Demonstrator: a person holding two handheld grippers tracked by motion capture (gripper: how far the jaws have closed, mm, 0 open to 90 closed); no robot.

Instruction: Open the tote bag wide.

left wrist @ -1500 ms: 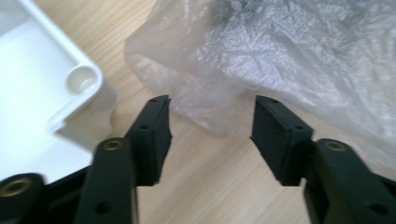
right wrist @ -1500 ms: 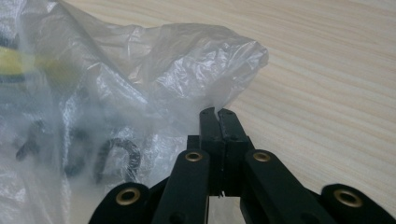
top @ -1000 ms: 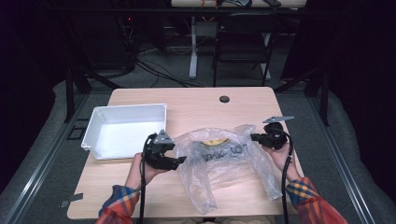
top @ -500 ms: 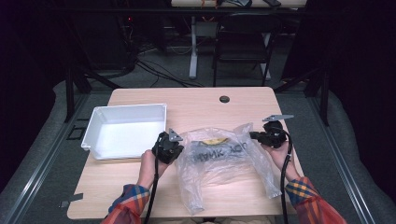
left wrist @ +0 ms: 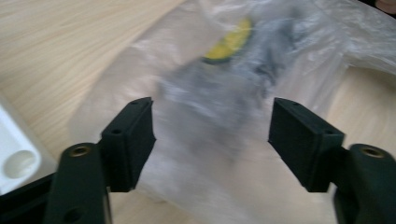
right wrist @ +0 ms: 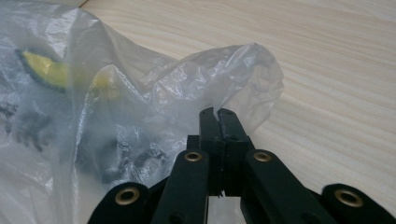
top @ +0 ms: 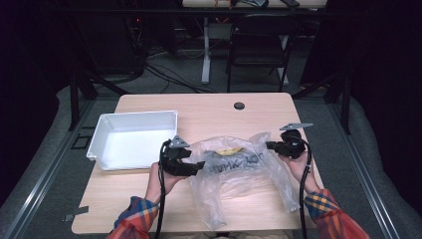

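- Right gripper [right wrist: 218, 113] clamped shut on a pinch of the clear plastic bag [top: 239, 174], holding up the bag's edge at about 3 o'clock on the table [top: 209, 107]
- Left gripper [left wrist: 212, 135] wide apart after just opening up, nothing pinched, film only lying loose between the jaws, at roughly 9 o'clock of the bag
- Best bet, going by the looks: kept the right pinch steady and a bit lifted so the mouth stayed open, then closed the left on a single layer of film near the rim, not on the stuff inside
- Looked thin, crinkly, see-through, with dark print on it
- Yellow thing [left wrist: 229, 44] visible inside, toward 12 o'clock
- Sat mid-table, with the white tray [top: 107, 124] just off at 10 o'clock
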